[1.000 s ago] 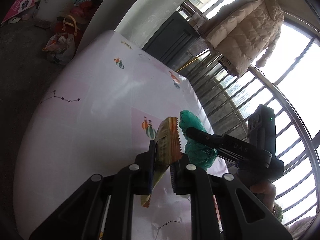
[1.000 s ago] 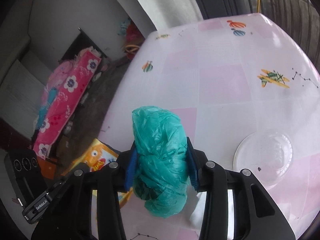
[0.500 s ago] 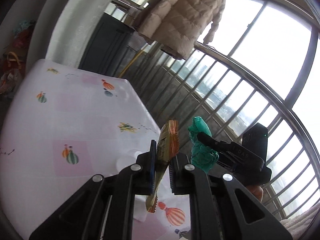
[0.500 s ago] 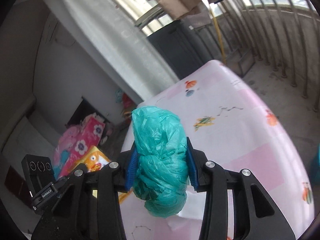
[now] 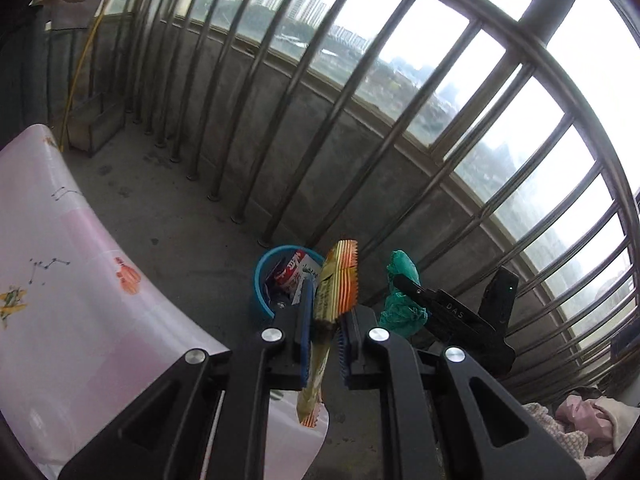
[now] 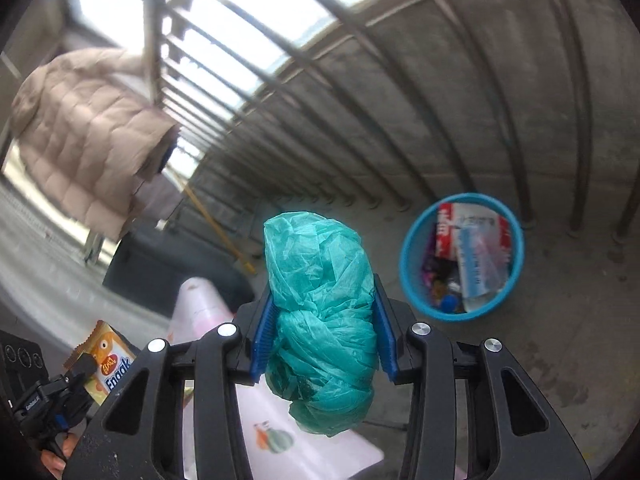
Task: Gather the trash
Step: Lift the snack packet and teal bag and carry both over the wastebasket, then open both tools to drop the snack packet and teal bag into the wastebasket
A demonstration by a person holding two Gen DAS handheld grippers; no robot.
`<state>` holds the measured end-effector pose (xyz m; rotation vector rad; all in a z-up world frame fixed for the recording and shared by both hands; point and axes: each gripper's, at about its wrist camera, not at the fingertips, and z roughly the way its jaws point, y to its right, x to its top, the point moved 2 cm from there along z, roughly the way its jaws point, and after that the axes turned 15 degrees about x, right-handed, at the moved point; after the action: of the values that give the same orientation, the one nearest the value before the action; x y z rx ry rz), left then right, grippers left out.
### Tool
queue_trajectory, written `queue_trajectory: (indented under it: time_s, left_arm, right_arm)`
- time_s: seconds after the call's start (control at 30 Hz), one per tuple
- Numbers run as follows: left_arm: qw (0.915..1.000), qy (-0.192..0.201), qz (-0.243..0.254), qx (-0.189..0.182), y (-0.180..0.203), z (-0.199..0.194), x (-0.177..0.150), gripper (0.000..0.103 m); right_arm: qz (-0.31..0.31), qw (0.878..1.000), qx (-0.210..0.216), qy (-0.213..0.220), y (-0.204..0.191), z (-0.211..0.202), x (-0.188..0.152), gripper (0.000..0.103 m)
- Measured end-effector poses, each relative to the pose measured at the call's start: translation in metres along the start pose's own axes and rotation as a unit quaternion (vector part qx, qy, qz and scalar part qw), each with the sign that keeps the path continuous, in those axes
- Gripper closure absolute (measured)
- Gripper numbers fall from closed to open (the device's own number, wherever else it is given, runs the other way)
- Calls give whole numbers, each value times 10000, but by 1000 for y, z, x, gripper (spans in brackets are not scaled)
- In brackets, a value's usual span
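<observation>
My left gripper (image 5: 323, 330) is shut on a yellow-orange snack wrapper (image 5: 334, 280), held edge-on past the table's edge. My right gripper (image 6: 323, 334) is shut on a crumpled teal plastic bag (image 6: 320, 300). A blue waste basket (image 6: 460, 312) with wrappers and packets inside stands on the concrete floor, to the right of and beyond the bag. In the left wrist view the basket (image 5: 262, 280) is just behind the wrapper, and the right gripper with the teal bag (image 5: 400, 308) is to its right. The wrapper also shows at lower left in the right wrist view (image 6: 108, 360).
The pink patterned table (image 5: 80, 320) lies to the left and below. A metal window railing (image 5: 360, 120) on a low concrete wall runs behind the basket. A beige padded coat (image 6: 80, 132) hangs at the left. Cloth items (image 5: 580, 416) lie at the lower right.
Both grippers have swung right, away from the table top toward the railing, still holding their items. The blue basket has come into view in both views.
</observation>
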<state>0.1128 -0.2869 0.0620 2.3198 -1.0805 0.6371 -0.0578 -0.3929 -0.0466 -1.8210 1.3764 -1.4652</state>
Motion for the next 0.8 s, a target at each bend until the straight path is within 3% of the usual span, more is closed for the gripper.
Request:
queue_trajectory:
  time_s: [0.2,0.33,0.43,0.47,0.5,0.6,0.67,0.8]
  left_arm:
    - [9933,-896,690,235,62,140,20,93]
    - [9889,-974,1021,456,89,206,34,92]
    - [9899,-964,874,570,99,245,42,92]
    - [9892,-978,845,688,101,258,44,82]
    - [9884,-1032,815,758,104,271,45,64]
    - [9883,-1053,710,841,104,288,48,57]
    - [9908,-1071,508,655,99,287,47,56]
    - [9914,-993,628,574,93,271,46,56]
  right_arm:
    - [855,9948,-536,128,96,11,18,62]
    - [1121,9907,-764,88,134,33,32,61]
    - [1204,9881,-960,-56,160,59,44,58]
    - [1152,9874,-1074,-144,172,70,47,51]
    - [1140,9856,-1223,-235,184,80,48,46]
    - [1394,9761,-1617,-408,221,100,46,39]
    - [1510,9719,-1745,-460,233,100,39,39]
    - [1467,9760,-1584,-277,230,79,28,39]
